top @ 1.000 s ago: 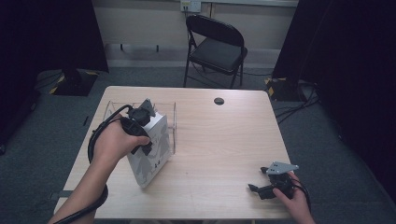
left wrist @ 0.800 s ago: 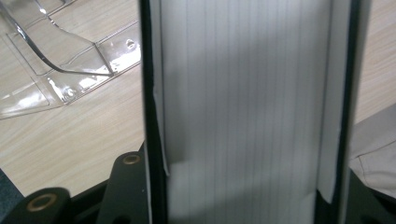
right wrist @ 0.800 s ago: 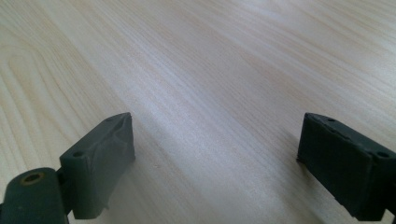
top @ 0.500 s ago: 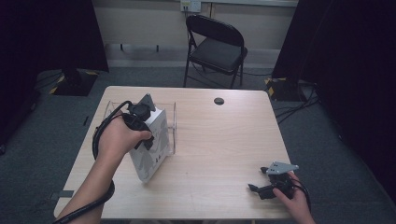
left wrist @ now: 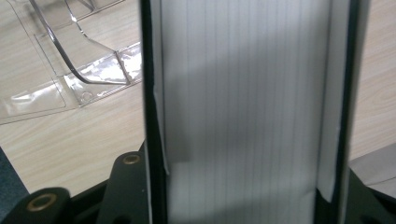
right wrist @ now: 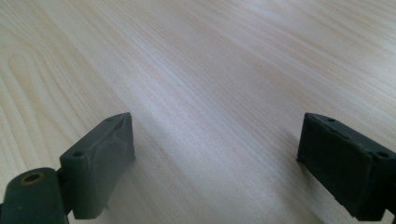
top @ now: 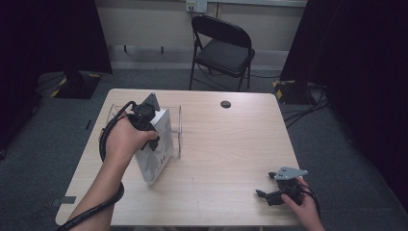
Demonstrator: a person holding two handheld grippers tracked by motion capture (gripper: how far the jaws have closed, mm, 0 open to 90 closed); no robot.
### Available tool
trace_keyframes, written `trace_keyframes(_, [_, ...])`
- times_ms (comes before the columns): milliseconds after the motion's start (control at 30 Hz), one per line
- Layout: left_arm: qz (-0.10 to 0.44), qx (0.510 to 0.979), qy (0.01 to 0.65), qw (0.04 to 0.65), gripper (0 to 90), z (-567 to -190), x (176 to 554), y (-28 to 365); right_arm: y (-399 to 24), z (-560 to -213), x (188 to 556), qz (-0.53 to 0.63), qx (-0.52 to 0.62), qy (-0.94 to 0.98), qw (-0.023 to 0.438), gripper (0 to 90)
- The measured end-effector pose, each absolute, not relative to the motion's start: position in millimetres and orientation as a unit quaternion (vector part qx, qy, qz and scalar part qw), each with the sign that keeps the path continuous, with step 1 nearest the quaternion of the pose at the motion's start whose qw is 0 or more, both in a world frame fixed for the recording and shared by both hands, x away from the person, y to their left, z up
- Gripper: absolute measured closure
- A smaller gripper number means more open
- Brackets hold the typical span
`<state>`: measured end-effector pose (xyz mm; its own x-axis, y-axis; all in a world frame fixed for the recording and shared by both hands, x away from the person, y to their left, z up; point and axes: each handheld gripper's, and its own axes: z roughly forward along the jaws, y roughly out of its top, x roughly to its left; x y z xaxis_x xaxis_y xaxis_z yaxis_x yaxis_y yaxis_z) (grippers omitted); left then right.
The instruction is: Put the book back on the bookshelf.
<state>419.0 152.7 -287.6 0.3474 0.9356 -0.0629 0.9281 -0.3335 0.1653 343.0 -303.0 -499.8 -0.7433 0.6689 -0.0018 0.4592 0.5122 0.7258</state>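
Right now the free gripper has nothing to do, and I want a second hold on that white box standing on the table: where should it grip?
Probably the white cardboard box's narrow upper edge, coming from above on the near end. The box stands upright and thin, so open jaws can span its thickness, as the left gripper already does at the top.

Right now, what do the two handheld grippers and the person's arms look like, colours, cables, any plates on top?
Both grippers are black. The left gripper carries a grey three-cornered plate on top, and a thick black cable loops from it along the bare forearm. The right gripper has the same grey plate and a black cable by the wrist. Its jaws are blocky, black pads with small screw holes. No sleeves show on either forearm.
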Motion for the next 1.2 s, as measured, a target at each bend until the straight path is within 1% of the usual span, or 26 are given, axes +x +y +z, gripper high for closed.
trace_keyframes(67, [0.02,0.821,0.565,0.085,53.1,-288,421,154,-303,-500,343,0.368,0.33,0.858,0.142,10.2])
trace_keyframes(200, [0.024,0.814,0.574,0.085,53.2,-287,422,151,-303,-500,343,0.369,0.329,0.858,0.142,10.2])
trace_keyframes(300, [0.016,0.811,0.578,0.087,53.2,-288,425,150,-303,-500,343,0.369,0.329,0.858,0.142,10.2])
trace_keyframes(1067, [0.029,0.801,0.591,0.087,53.3,-289,438,142,-303,-500,343,0.369,0.329,0.858,0.141,10.2])
trace_keyframes(1200, [0.025,0.802,0.59,0.092,53.3,-288,440,142,-303,-500,343,0.369,0.329,0.858,0.141,10.2])
